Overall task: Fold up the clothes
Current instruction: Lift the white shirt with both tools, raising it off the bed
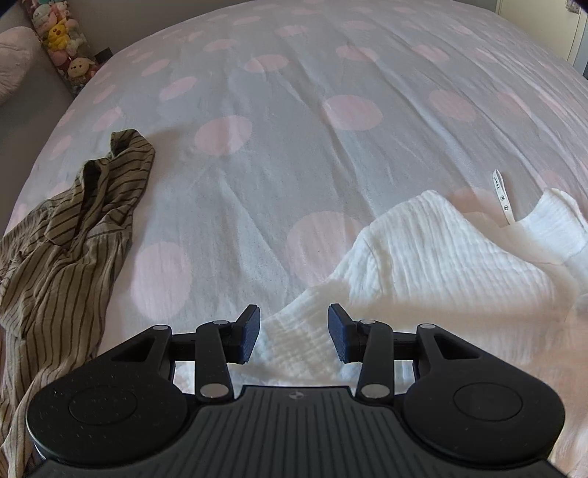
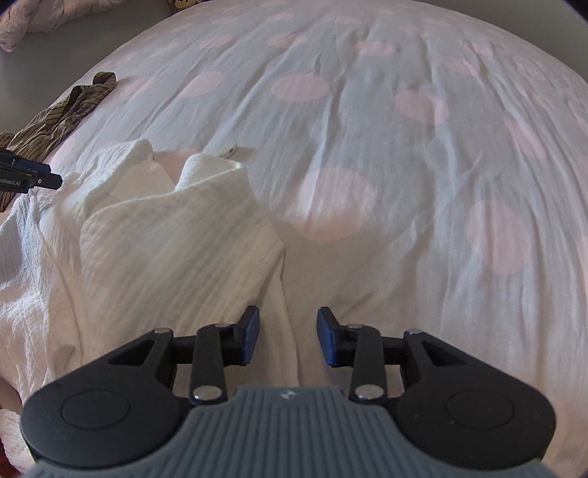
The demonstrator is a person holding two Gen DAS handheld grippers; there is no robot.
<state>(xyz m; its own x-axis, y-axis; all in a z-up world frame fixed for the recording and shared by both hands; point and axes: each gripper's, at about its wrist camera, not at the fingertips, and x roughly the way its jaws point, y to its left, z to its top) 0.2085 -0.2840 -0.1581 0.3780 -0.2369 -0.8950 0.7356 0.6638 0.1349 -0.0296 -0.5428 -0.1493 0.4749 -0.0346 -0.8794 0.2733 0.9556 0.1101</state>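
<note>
My left gripper (image 1: 293, 332) & right gripper (image 2: 287, 336), both spread wide & holding nothing, flank the rumpled white crinkle-cotton garment (image 1: 433, 253) near me, likely to take its edges. Olive striped shirt (image 1: 73, 235) lies crumpled far left, apart, on the pink-dotted bedspread (image 1: 294, 128).

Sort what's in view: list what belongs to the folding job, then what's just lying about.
For the job:
white garment
striped olive garment
left tongs, open
right tongs, open

Lying about:
plush toys
polka-dot bedspread (work surface)
</note>
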